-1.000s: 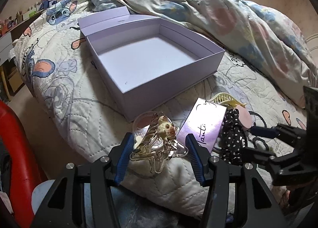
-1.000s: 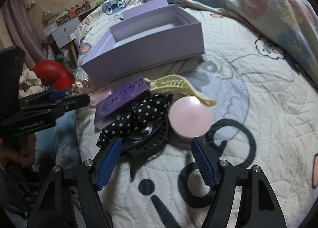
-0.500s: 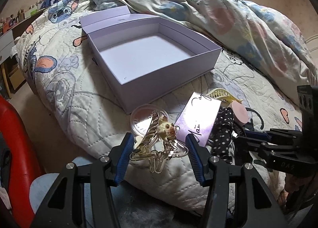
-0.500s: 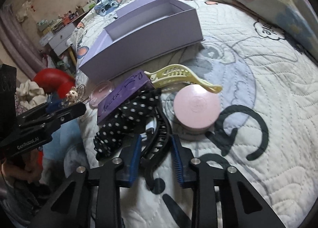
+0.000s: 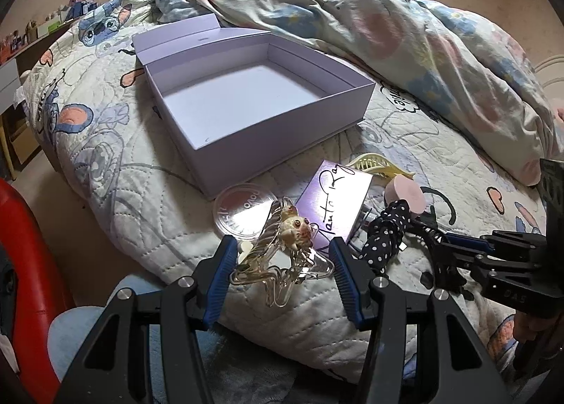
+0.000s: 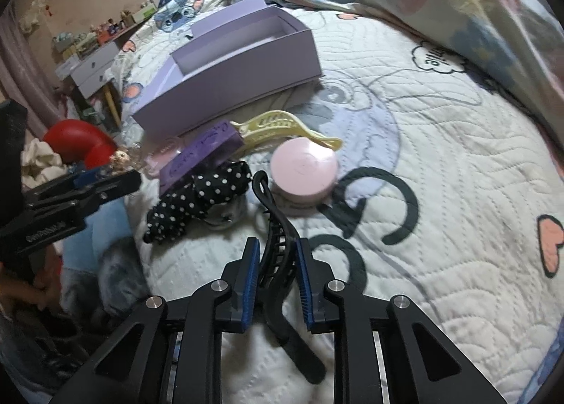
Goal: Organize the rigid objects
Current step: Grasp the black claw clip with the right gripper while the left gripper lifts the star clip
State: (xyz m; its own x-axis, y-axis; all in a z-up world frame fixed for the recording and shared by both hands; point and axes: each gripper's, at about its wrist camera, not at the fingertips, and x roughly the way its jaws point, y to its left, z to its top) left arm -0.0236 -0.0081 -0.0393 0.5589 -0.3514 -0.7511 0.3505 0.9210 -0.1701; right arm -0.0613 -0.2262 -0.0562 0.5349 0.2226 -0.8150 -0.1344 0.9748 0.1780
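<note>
A lilac box (image 5: pixel 253 104) lies open on the quilted bed (image 5: pixel 116 192) — taken here as the landmark; nothing is seen inside it.

Left claw (image 5: pixel 280 263): closed on a clear glass-like hair clip (image 5: pixel 282 256) with a small cream figure on top, held just in front of the box's near wall, over the bed's edge.

Right claw (image 6: pixel 275 284): closed on a black hair clip (image 6: pixel 278 245), pads pressed to both its sides; the clip's curled tip points toward the box.

Between the box and the two claws a small cluster is noted:
- a round clear lid (image 5: pixel 243 210), just in front of the box's near corner
- a purple card box (image 5: pixel 335 203) with handwritten script, beside the lid
- a yellow hair clip (image 6: pixel 282 129), near the box's long side
- a pink round case (image 6: pixel 303 168), touching the yellow clip's far end
- a black polka-dot bow (image 6: pixel 204 196), farther from the box, against the purple card box

A rumpled floral blanket (image 5: pixel 387 34) is heaped beyond the box.
</note>
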